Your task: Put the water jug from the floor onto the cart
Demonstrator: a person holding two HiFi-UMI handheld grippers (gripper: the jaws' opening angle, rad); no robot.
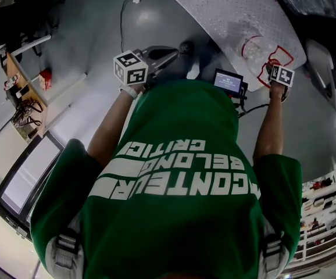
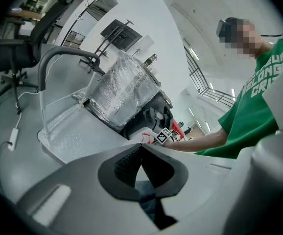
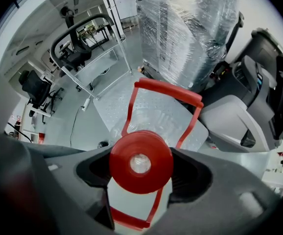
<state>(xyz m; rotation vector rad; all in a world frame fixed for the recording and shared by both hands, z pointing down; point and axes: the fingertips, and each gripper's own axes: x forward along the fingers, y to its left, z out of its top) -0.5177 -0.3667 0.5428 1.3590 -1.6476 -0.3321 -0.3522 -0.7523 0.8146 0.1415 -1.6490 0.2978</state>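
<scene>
The water jug (image 1: pixel 253 45) is clear plastic with a red cap (image 3: pixel 140 161) and a red carry handle (image 3: pixel 168 89). My right gripper (image 3: pixel 141 173) is shut on the jug's neck, right at the cap. It holds the jug over the near corner of the cart's silver studded deck (image 1: pixel 226 10). I cannot tell whether the jug's base touches the deck. In the head view the right gripper (image 1: pixel 275 64) is at the right, beside the red handle (image 1: pixel 278 52). My left gripper (image 1: pixel 175 51) is off the cart's left side, shut on nothing, over the grey floor. Its jaws (image 2: pixel 141 148) meet at the tips.
The cart's curved push handle (image 2: pixel 65 53) rises at its far end. A tall load wrapped in plastic film (image 3: pixel 185 28) stands behind the cart, with a dark machine with a grey seat (image 3: pixel 259 97) beside it. An office chair (image 2: pixel 19 53) and a cable (image 1: pixel 121 16) are on the floor at the left.
</scene>
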